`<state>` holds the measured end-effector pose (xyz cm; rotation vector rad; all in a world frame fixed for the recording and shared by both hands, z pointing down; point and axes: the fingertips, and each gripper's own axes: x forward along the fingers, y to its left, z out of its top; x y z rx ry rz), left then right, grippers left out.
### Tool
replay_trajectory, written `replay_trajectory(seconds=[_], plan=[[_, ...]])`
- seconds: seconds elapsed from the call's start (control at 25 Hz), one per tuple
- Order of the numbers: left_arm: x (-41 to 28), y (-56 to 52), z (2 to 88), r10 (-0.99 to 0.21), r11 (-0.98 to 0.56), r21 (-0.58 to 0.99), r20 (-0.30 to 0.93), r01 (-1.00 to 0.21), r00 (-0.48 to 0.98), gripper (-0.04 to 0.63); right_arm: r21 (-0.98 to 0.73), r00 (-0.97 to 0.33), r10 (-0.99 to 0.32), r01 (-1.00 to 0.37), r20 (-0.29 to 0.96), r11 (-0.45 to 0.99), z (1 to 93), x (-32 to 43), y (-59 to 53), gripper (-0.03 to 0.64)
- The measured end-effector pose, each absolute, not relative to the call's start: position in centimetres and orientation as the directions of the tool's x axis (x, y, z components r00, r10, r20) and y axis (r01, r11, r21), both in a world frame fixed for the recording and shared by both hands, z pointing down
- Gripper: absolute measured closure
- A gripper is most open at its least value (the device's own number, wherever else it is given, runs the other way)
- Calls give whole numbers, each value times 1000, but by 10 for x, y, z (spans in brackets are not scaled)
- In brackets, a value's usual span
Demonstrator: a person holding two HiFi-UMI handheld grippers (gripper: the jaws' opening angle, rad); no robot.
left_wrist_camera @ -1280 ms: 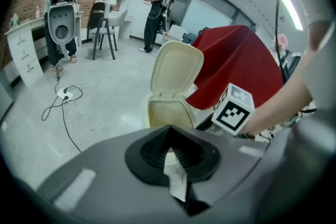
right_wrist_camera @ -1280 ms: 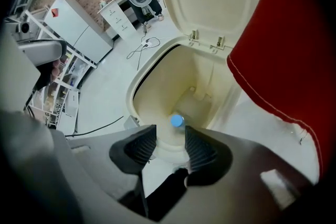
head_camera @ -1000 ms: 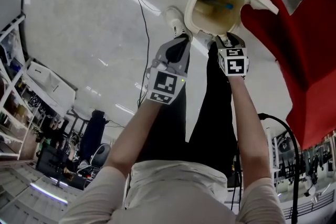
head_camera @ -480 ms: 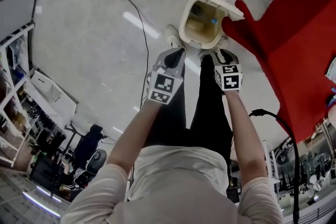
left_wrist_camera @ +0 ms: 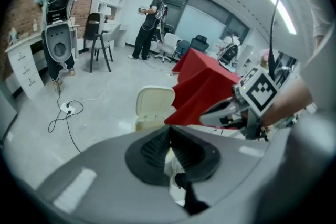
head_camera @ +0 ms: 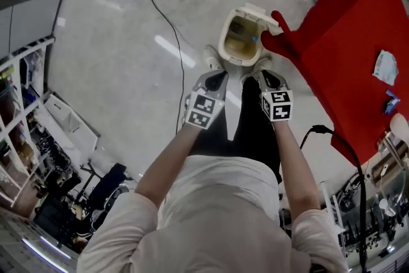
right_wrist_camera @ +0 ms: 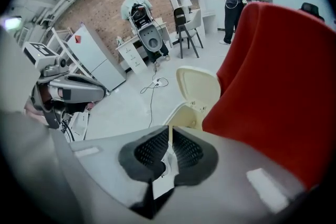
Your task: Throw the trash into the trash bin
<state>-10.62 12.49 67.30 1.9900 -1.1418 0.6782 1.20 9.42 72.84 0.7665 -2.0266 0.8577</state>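
Trash (head_camera: 254, 39), a blue scrap, lies inside the open trash bin (head_camera: 223, 43), at 12 o'clock from the person's shoes. Both tools have lifted well clear: left tool (head_camera: 215, 77) pressed together, empty; right tool (head_camera: 266, 77) has just been closing, nothing between. Drop looks done

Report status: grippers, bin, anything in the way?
Left gripper shut, empty. Right gripper jaws just closing, nothing between them. Trash bin open, blue scrap inside. Red cloth corner crowds bin's rim.
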Motion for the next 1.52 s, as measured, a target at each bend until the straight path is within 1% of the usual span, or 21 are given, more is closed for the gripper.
replay_trajectory(seconds=[0.12, 0.36, 0.56, 0.84, 1.12, 1.52], plan=[[-107, 126, 648, -493, -355, 330, 729, -875, 475, 591, -297, -510, -241, -756, 826, 584, 703, 17, 95, 614], [-106, 132, 609, -460, -382, 350, 730, -855, 505, 591, -301, -537, -282, -752, 795, 586, 650, 22, 94, 614], [-96, 137, 577, -436, -426, 363, 720, -829, 540, 591, -308, -578, -273, -710, 769, 633, 612, 19, 101, 614], [-87, 134, 537, -420, -502, 359, 694, -787, 584, 592, -289, -608, -309, -687, 732, 666, 562, 12, 104, 614], [-87, 129, 514, -451, -496, 347, 680, -796, 578, 591, -274, -610, -324, -684, 724, 676, 536, 16, 105, 614], [-59, 131, 496, -428, -540, 354, 666, -764, 611, 591, -260, -618, -336, -674, 710, 691, 517, 23, 107, 614]])
